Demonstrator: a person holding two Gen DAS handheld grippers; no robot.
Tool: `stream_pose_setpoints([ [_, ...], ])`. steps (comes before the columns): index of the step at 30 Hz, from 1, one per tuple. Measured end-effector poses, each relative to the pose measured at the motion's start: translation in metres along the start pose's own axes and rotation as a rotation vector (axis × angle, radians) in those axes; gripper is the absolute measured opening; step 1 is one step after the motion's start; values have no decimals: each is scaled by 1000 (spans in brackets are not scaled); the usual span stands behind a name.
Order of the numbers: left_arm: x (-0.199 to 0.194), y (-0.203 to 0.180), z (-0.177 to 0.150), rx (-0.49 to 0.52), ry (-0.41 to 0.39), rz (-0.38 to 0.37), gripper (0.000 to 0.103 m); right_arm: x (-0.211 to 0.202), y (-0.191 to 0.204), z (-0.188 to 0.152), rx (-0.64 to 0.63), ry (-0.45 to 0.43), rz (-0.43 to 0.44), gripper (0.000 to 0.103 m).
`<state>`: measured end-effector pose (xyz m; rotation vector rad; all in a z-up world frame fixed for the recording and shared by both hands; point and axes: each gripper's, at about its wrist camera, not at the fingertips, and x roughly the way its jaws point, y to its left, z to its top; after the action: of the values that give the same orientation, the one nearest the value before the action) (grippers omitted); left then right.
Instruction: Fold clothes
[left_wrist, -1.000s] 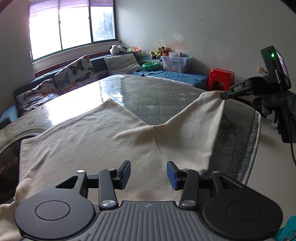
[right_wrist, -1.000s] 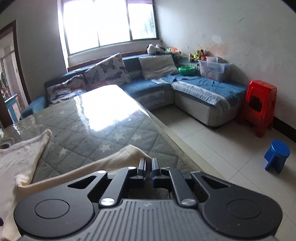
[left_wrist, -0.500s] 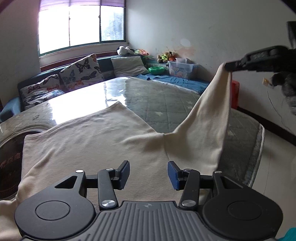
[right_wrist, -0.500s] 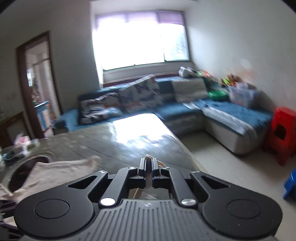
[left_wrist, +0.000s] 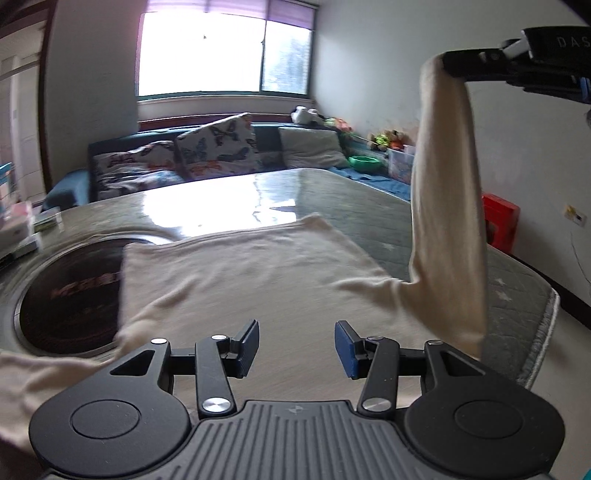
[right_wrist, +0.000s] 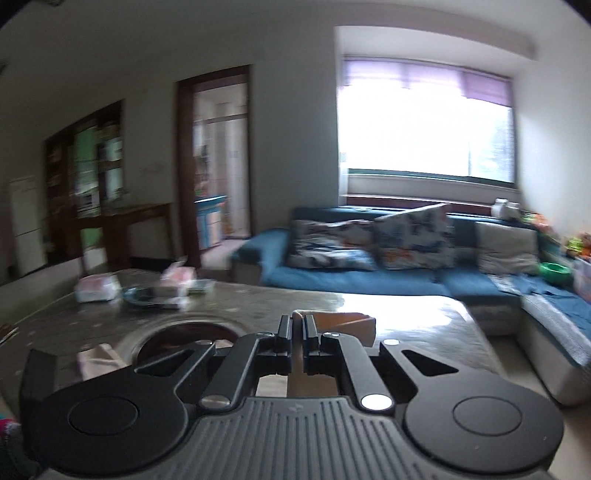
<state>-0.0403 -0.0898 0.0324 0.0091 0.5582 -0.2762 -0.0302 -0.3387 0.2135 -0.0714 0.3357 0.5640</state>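
Note:
A cream garment (left_wrist: 258, 280) lies spread on the quilted table cover. My left gripper (left_wrist: 296, 349) is open and empty, low over the garment's near part. My right gripper (right_wrist: 297, 326) is shut on the garment's sleeve (left_wrist: 447, 206) and holds it high above the table's right side; it also shows in the left wrist view (left_wrist: 448, 62) at the top right. The sleeve hangs down from it in a long strip. In the right wrist view only a small bit of the sleeve (right_wrist: 343, 318) shows past the fingertips.
The table (left_wrist: 369, 206) has a dark round inset (left_wrist: 70, 291) at the left and its edge (left_wrist: 543, 332) at the right. Boxes and packets (right_wrist: 147, 290) sit at its far left. A blue sofa (right_wrist: 369, 273) and a red stool (left_wrist: 500, 219) stand beyond.
My right gripper has lifted the sleeve from table height to high above it and swung leftward. The left gripper stayed open over the garment, its view turning left.

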Motion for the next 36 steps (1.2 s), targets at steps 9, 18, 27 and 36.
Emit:
stream_pose_setpoints([
  [9, -30, 37, -18, -64, 1, 94, 53, 63, 74, -29, -100, 154, 219, 4],
  [18, -50, 58, -25, -68, 4, 156, 54, 70, 81, -56, -124, 241, 280, 10],
  [27, -58, 66, -20, -61, -25, 180, 55, 61, 31, -102, -146, 441, 124, 11],
  [36, -34, 96, -18, -100, 43, 286, 55, 64, 2, -111, -193, 468, 107, 18],
])
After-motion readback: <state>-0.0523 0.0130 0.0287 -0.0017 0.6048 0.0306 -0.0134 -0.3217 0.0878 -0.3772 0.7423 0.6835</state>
